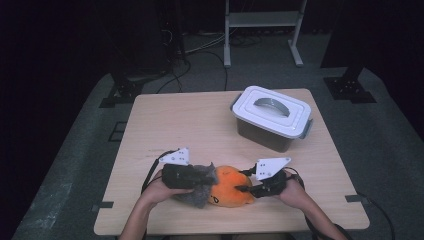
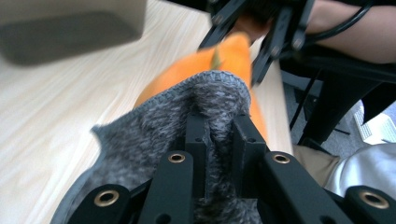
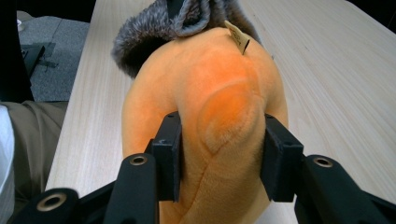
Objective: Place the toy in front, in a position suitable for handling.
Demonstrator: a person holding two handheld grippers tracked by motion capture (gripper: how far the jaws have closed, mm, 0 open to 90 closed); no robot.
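**Orange plush held at both ends, grey knit cover pinched at its rim**

The orange plush toy (image 1: 230, 187) lies on the wooden table (image 1: 190, 120), near the front edge, between the person's two hands. Soft, rounded body; a small tan tag (image 3: 237, 36) stands up from its seam at the far end in the right gripper view.

A grey knit cover (image 1: 199, 185), furry on the inside, sits over the toy's left end. In the left gripper view its stitched rim (image 2: 205, 81) arches over the orange plush, which pokes out beyond it. I cannot tell how deep the toy sits inside.

The left gripper (image 2: 218, 123) is nearly closed, its jaws pinching a fold of the knit just behind the rim. Likely reason: a hold on the edge lets the cover be drawn along the toy.

The right gripper (image 3: 219, 149) has its jaws partway closed on the toy's near end, pads pressing into the plush on both sides so the fabric bulges between them. This looks like the anchoring hold, keeping the toy steady against any pull from the other side.

Judgement: the two grips oppose each other along the toy's length, suited to sliding the cover on or off; which direction, the frames do not settle.

Farther back, well apart on the right, stands a storage box (image 1: 272, 120) with its white lid and handle in place.
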